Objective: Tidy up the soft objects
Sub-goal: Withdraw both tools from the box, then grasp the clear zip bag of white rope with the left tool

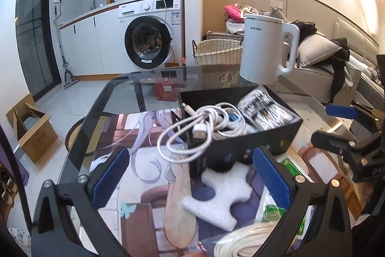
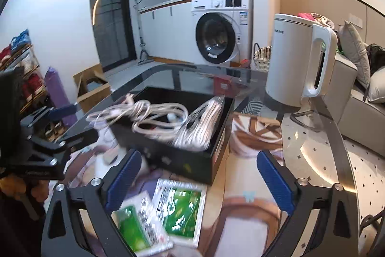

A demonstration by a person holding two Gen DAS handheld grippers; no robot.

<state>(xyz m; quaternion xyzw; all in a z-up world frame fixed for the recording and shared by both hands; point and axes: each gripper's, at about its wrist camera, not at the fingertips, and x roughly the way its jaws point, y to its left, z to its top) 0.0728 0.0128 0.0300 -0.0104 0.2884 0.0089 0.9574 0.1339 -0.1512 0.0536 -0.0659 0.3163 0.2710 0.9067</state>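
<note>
- Hovering over the table, left wrist view: left gripper (image 1: pixel 190 177) jaws spread wide, nothing between the blue pads (image 1: pixel 110 175), aimed down at the printed mat (image 1: pixel 144 208).
- Black box (image 1: pixel 252 143) sits on the mat just beyond the pads, long axis running near-left to far-right, open top.
- White cable (image 1: pixel 204 122) bundled in the box's left half; one loop spills over the near-left wall and hangs toward the mat, USB plug (image 1: pixel 199 130) resting at the near rim, pointing near.
- Bagged white cables (image 1: pixel 264 110) in the right half, lying along the far-right direction.
- White foam piece (image 1: pixel 223 199) flat on the mat between the pads, partly under the box's near corner.
- Coiled cord (image 1: pixel 243 242) at the near edge, green packets (image 1: pixel 274 211) beside the right pad.
- Right gripper (image 1: pixel 349 127) visible at right edge, near the box's right end, not touching it.
- White kettle (image 1: pixel 264 49) on the glass table (image 1: pixel 115 93), far of the box.
- Right wrist view, blurred: right gripper (image 2: pixel 197 182) jaws wide apart, empty.
- Box (image 2: pixel 192 158) just beyond the pads, long axis near-right to far-left; cable (image 2: pixel 144 119) tangled on the left, bagged cables (image 2: pixel 202 127) on the right, leaning along the right wall.
- Two green packets (image 2: pixel 163 216) flat on the mat between the jaws, near of the box.
- Left gripper (image 2: pixel 48 134) at left, beside the box; its jaw state cannot be told in this view.
- Kettle (image 2: pixel 296 57) far right, handle facing right.
</note>
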